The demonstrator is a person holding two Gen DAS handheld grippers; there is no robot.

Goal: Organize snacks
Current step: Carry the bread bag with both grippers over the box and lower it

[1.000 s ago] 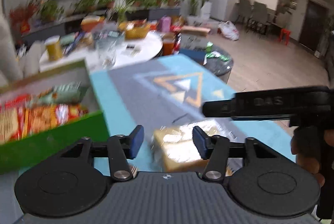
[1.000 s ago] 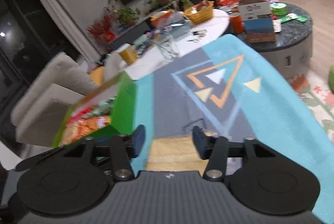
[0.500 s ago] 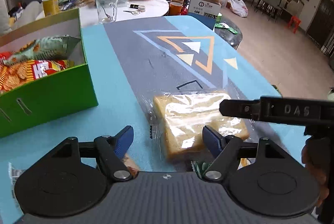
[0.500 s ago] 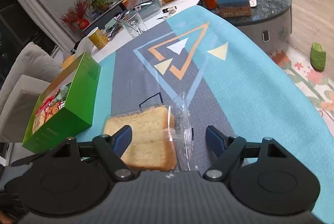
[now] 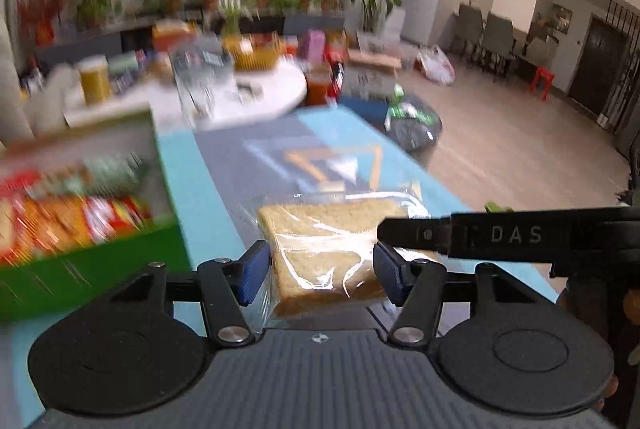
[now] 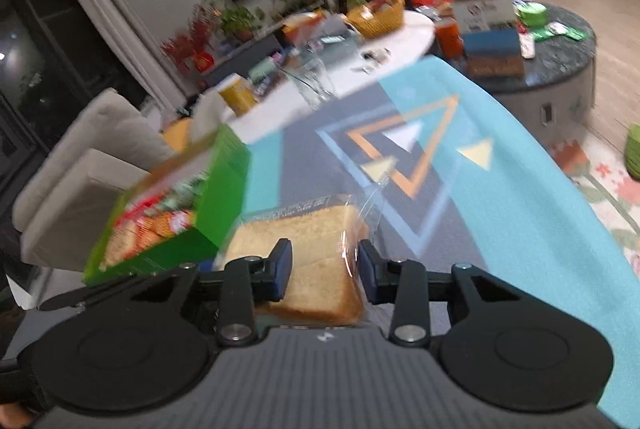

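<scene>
Beside the green box (image 5: 92,269) of snack packets (image 5: 60,225), both grippers have just closed onto wrapped bread (image 5: 324,249).

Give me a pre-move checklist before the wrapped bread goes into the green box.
1. Left gripper closed on the wrapped bread: ok, its jaws have just closed and both pads sit against the pack.
2. Right gripper on the same bread: ok, its jaws have just closed around one corner.
3. Bread clear of the mat: cannot tell, frames are blurred.
4. Green box open on top: ok.
5. Room in the box: cannot tell, snack packets already cover the part in view.
6. Wrapper intact: cannot tell.
</scene>
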